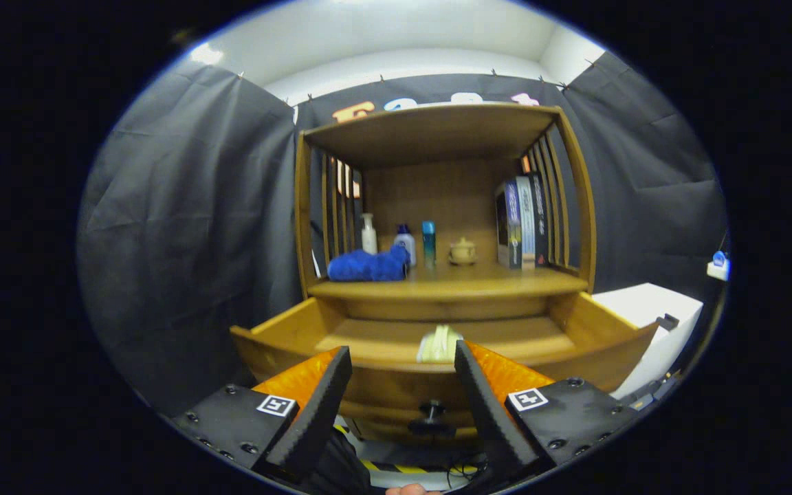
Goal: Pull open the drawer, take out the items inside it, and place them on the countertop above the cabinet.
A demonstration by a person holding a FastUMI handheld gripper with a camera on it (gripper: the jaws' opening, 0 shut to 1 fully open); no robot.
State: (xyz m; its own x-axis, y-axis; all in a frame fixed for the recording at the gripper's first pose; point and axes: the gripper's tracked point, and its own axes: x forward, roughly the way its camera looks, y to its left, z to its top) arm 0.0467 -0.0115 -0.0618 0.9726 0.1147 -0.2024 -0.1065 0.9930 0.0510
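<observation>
With tool (pixel 403 361) fingers spread, open drawer (pixel 272 330) containing pale cloth (pixel 439 342).

We see a booth hung with dark cloth walls (pixel 183 227), creased and pinned along the top edge, closing in on both sides and behind the furniture. Above the cloth runs a pale white wall and ceiling (pixel 396 41), with a bright patch of light (pixel 205 53) at the upper left. In the middle stands a wooden cabinet (pixel 578 206), warm brown, with a flat top board, slatted sides and an open shelf bay. To its right, just beside it, we see a white box-like unit (pixel 650 309) against the cloth. Low down, under the cabinet, a strip of yellow-and-black striped tape (pixel 396 468) lies on the floor.
</observation>
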